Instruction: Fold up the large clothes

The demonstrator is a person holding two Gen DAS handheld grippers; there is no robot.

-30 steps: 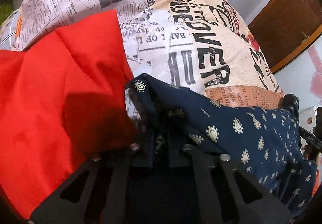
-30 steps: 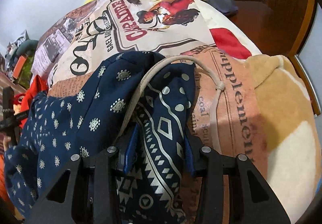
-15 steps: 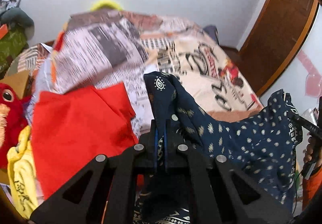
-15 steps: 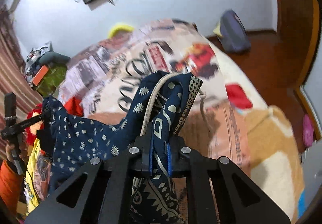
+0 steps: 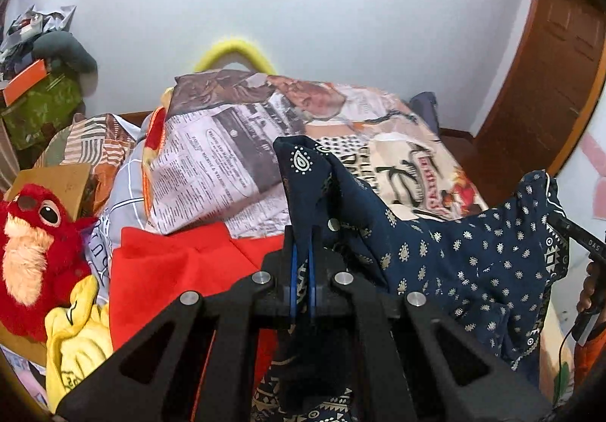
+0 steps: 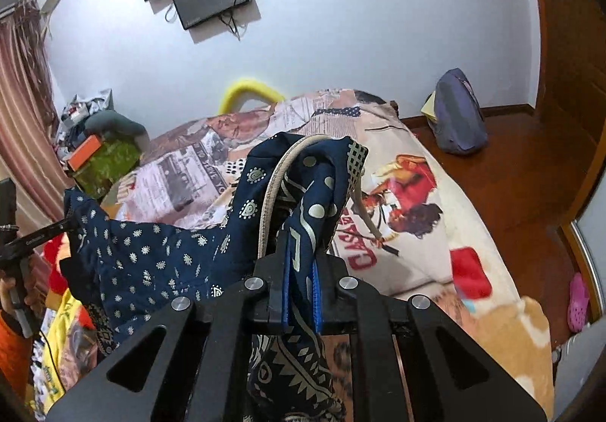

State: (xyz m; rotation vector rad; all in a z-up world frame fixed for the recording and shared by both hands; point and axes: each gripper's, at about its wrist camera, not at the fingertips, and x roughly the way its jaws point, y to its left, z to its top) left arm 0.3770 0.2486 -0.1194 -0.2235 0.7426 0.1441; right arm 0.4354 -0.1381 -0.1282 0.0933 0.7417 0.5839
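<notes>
Raised since a second ago: both tools and the cloth they carry, which then lay low against the bed and now hangs in the air, with the wall and the screens on it come into view. Item one, left tool (image 5: 301,270): closed tight on an upper corner of the navy printed garment (image 5: 454,263), blue pads pinching the fabric, a peak of cloth standing above the grip. Item two, right tool (image 6: 301,282): likewise clamped on the other upper edge of the same garment (image 6: 159,255), where a pale drawstring (image 6: 270,191) loops over the bunched border print. Item three, the garment itself: held off the bed, spread between my two tools, sagging in the middle, lower part hanging out of view below. Item four, bed (image 5: 242,157): covered in a newspaper-print sheet, lying beneath and beyond the cloth. Item five, red cloth (image 5: 170,270): flat on the bed near my left tool, untouched. Item six, red plush toy (image 5: 34,251) and yellow cloth (image 5: 75,338): at the bed's left edge. Progress, as I judge it: pick-up and lift are done; no fold is yet visible. Spreading flat, folding and setting down remain.
</notes>
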